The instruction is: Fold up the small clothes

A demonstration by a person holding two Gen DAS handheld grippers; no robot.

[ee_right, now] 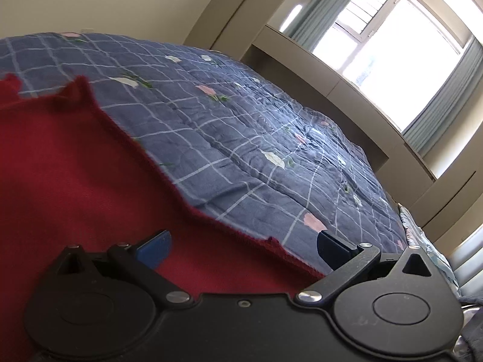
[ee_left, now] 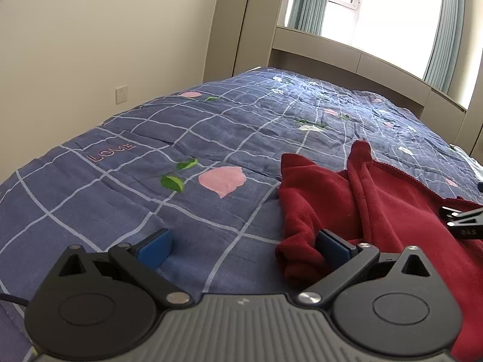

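Dark red knit, a small garment (ee_left: 377,211), lies rumpled on a bed (ee_left: 151,181) covered by a blue quilt with a white grid, pink flowers and green leaves. In the left wrist view the garment fills the area from about 2 to 5 o'clock, with a raised fold running up its middle and a bunched corner near the bottom. The left gripper (ee_left: 243,247) is spread wide, holding nothing; one of its blue fingertips (ee_left: 332,249) touches the bunched red corner, while the other rests over bare quilt at about 7 o'clock. A pink word "LOVE" (ee_left: 110,152) is stitched on the quilt at about 9 o'clock. At the 3 o'clock edge of this view, part of the right gripper shows over the red cloth.

In the right wrist view the garment (ee_right: 75,166) spreads flat from 8 to 11 o'clock, its hemmed edge running diagonally down toward 5 o'clock. The right gripper (ee_right: 244,247) is also spread wide and empty, with one fingertip over the red cloth and the other over the quilt, the hem passing between them. A bright window (ee_right: 392,45) with pale curtains sits at about 1 o'clock.
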